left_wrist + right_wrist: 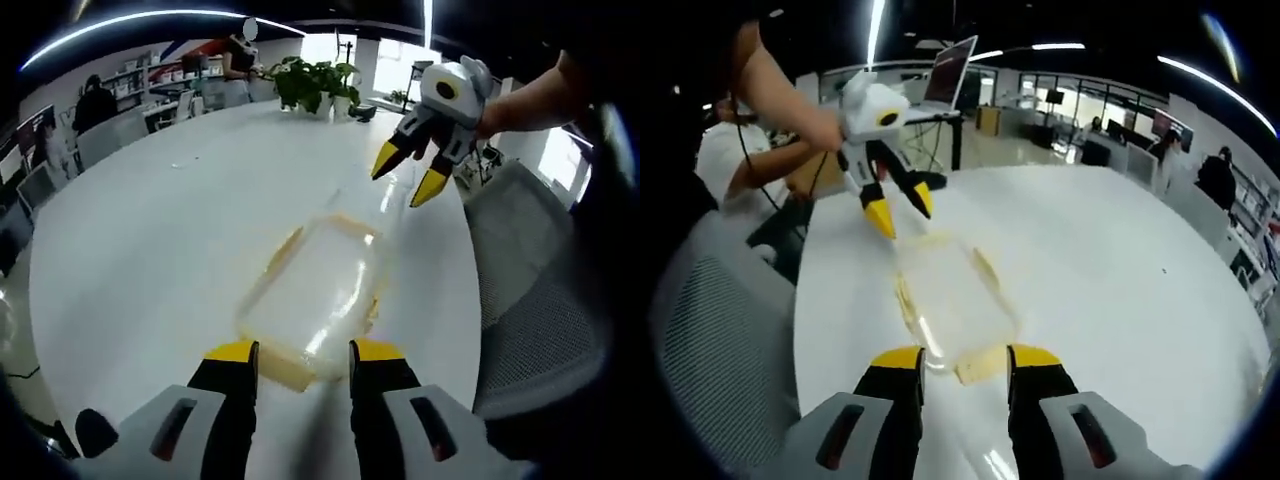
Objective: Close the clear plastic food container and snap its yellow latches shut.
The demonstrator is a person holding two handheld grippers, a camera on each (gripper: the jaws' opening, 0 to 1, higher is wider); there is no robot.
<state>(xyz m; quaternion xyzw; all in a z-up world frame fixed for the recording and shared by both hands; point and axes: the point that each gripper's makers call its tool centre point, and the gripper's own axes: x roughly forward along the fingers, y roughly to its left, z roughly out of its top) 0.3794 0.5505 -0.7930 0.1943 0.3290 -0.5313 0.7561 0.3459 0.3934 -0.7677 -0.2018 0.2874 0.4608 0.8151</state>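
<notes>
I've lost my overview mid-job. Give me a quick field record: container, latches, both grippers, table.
container: clear, lying flat on the table, lid looks down on it
latches: yellow at the end near the right gripper, more along the sides; snapped or not cannot be told
left gripper: jaws open, at one end of the container, not gripping
right gripper: jaws open, at the opposite end, not gripping
table: white, round
nearby: plant at the far edge; mesh chair beside the table
</notes>
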